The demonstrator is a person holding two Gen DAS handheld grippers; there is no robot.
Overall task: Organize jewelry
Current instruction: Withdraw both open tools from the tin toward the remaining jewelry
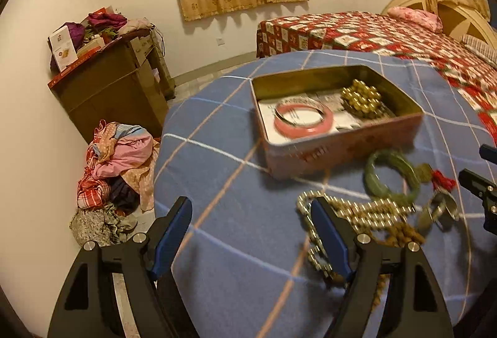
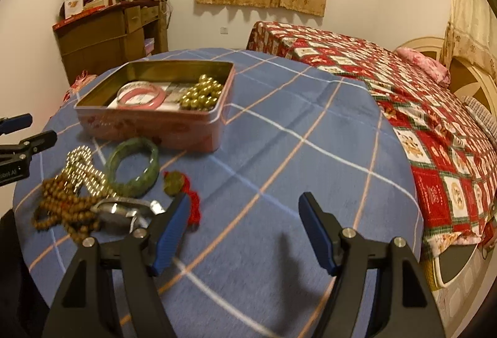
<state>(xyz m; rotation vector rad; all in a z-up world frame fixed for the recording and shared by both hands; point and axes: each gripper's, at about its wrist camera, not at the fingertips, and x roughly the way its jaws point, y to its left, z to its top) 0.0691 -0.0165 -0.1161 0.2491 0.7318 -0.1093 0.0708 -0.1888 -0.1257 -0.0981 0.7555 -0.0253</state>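
Both tongs, left (image 1: 251,235) and right (image 2: 243,232), hung apart and empty before the tin (image 2: 155,120), beads (image 2: 65,207) awaiting sorting beside it.

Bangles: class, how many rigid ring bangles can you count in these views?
2. The pink bangle lies inside the tin; the green bangle lies on the blue cloth beside it. More may hide under the beads.
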